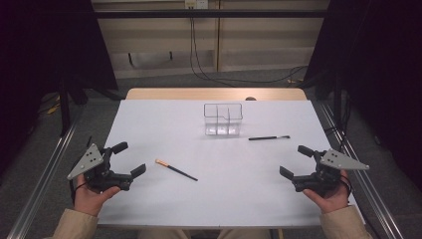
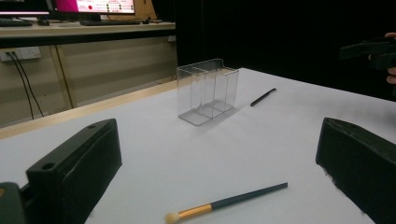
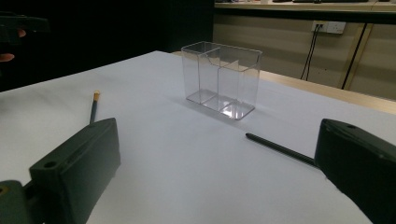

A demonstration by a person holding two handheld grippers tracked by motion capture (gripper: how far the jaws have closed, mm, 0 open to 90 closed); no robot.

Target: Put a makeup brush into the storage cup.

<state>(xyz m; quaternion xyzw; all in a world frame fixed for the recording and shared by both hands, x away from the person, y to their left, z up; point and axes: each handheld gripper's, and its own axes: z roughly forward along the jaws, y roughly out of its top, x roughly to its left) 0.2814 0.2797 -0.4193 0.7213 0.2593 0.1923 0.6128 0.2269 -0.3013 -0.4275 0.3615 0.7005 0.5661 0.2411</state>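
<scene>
Both claws, left claw (image 1: 130, 158) and right claw (image 1: 293, 161), hover released at the white bench's (image 1: 149, 124) near corners, flanking the gold-tipped dark makeup brush (image 1: 175, 170), thin black brush (image 1: 268, 137) and clear plastic divided organiser (image 1: 223, 119), seemingly poised to load it.

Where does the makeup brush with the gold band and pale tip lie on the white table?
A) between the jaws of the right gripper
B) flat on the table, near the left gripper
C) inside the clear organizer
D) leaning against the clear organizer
B: the makeup brush lies flat on the white table, close to the open left gripper and apart from the clear organizer, which stands empty.
</scene>
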